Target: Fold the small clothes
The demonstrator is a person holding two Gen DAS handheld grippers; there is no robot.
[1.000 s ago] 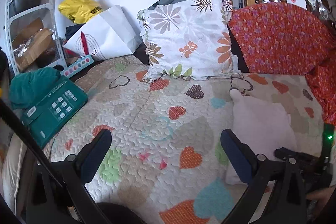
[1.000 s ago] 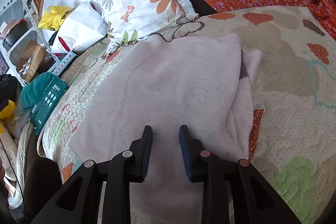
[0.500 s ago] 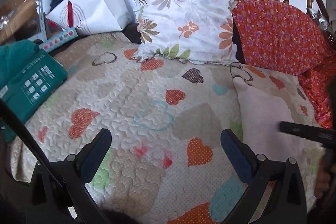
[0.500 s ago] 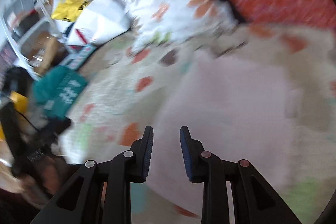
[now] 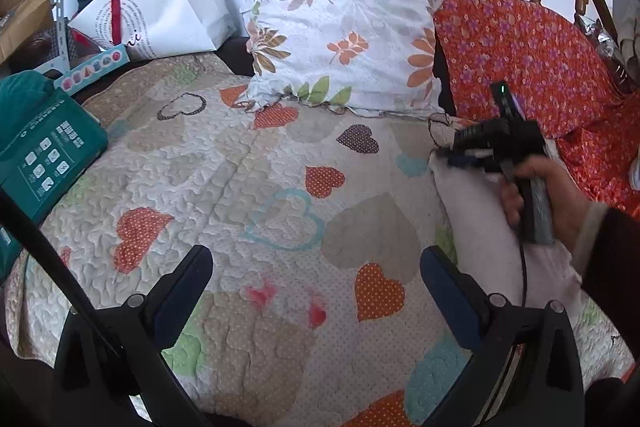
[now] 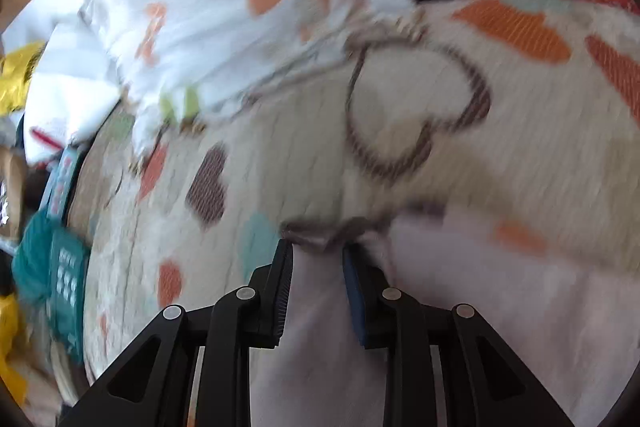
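The right gripper [image 6: 316, 259] is down at the far corner of the pale pink garment [image 6: 460, 307], jaws part-open with the cloth's edge sitting between them. Whether they actually pinch it I cannot tell, the picture is blurred. The garment lies on the right side of the heart-patterned quilt [image 5: 248, 187], just in front of the orange floral cover [image 5: 520, 59] and beside the leaf-print pillow [image 5: 340, 35]. Over on the other side, the left gripper [image 5: 316, 279] hangs above bare quilt, jaws wide apart, holding nothing — well apart from the cloth.

This looks like the start of a fold: taking a corner. Next move, by my reading — close firmly on that corner, lift it clear, and carry it over toward the near edge, while the left comes across to pin or take the matching corner so the layer doesn't drag or bunch.
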